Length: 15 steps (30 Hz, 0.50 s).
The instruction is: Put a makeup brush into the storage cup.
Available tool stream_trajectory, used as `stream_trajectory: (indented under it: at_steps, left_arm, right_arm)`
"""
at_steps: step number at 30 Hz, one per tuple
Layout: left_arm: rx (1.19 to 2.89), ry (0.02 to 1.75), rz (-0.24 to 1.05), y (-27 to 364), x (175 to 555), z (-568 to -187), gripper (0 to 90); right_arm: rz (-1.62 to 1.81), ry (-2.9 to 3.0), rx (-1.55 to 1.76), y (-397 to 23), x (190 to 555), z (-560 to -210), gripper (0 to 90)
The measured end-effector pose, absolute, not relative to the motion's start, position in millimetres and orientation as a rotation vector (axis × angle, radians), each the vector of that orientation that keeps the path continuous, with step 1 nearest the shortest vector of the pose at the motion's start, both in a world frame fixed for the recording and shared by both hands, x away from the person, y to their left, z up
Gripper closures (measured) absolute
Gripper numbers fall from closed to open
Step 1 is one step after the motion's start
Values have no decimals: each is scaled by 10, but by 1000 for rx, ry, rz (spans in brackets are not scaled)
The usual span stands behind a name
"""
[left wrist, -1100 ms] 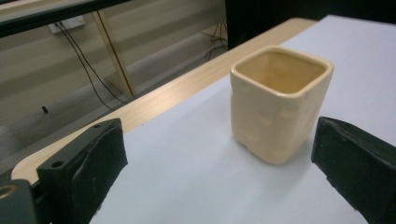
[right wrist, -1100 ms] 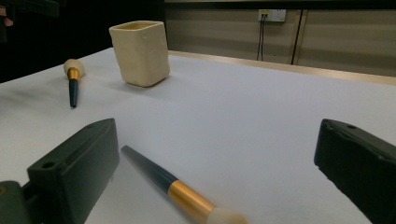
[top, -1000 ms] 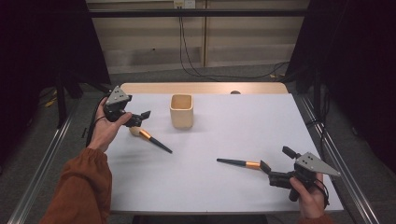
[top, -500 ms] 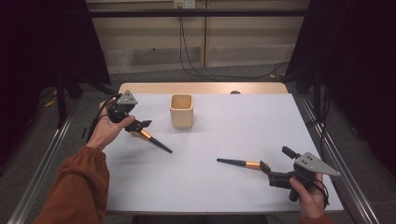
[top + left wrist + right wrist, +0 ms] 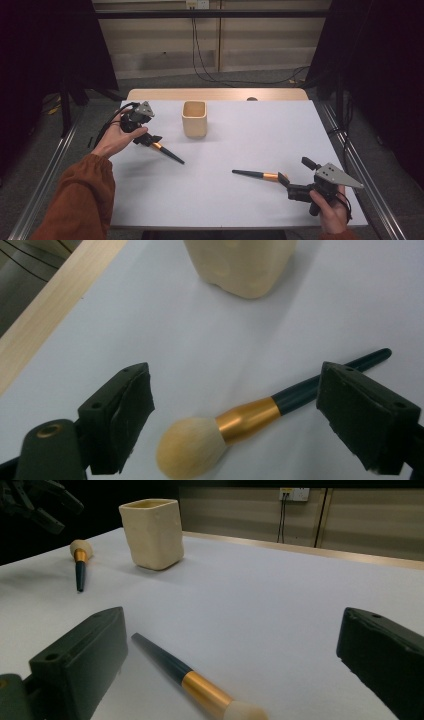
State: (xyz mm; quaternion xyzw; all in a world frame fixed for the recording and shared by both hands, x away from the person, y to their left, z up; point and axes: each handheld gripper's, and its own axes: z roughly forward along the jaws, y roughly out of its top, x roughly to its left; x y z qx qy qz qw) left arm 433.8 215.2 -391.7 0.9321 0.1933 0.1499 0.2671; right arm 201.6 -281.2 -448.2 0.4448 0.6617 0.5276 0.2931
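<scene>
Room: dark curtains stand on both sides, a pale wall with cables runs along the back, and metal rails flank the counter [image 5: 240,200], which is white with a wooden strip along its far edge.
Left hand: a rust-sleeved forearm comes in from the lower left, and the left hand [image 5: 116,141] holds the left tool [image 5: 151,140] over the counter's left part, pointing down and to the right.
Left tool state: its jaws stand wide but have just been closing; in the left gripper view the pads sit on either side of the left brush [image 5: 260,412] without touching it.
Left brush: lies flat on the counter, cream bristle head toward the tool, gold ferrule behind it, dark handle pointing away toward the middle of the counter [image 5: 167,153].
Cup: a cream square-sided cup [image 5: 194,118] stands upright just right of the left tool, near the counter's far edge, apart from both brushes.
Right brush: lies flat in the counter's right half [image 5: 257,174], dark handle pointing left, gold ferrule and pale head [image 5: 200,690] toward the right tool.
Right tool: the right tool [image 5: 285,181], held in the right hand [image 5: 330,210] at the lower right, has wide jaws flanking the brush head with clear gaps, gripping nothing.
</scene>
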Motion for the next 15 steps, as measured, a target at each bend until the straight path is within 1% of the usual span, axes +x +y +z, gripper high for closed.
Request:
stream_trajectory:
  at_steps: [2, 4, 6, 7, 8, 15]
  left_arm:
    - [2537, 500, 389, 2150, 4348, -3905, 94]
    - [2544, 472, 374, 2140, 4348, -3905, 93]
    - [2601, 411, 344, 2113, 4350, -3913, 75]
    - [2618, 399, 342, 2101, 4354, -3919, 75]
    - [2646, 380, 305, 2091, 4379, -3938, 74]
    - [2709, 321, 258, 2083, 4435, -4029, 89]
  right_arm:
    - [1406, 1764, 1184, -2812, 2016, -4483, 0]
    - [1404, 1764, 1186, -2813, 2017, -4482, 0]
    - [1403, 1766, 1182, -2814, 2021, -4483, 0]
    - [1403, 1766, 1182, -2814, 2021, -4483, 0]
    - [1407, 1769, 1178, -2812, 2018, -4482, 0]
    - [1404, 1772, 1177, -2807, 2008, -4483, 0]
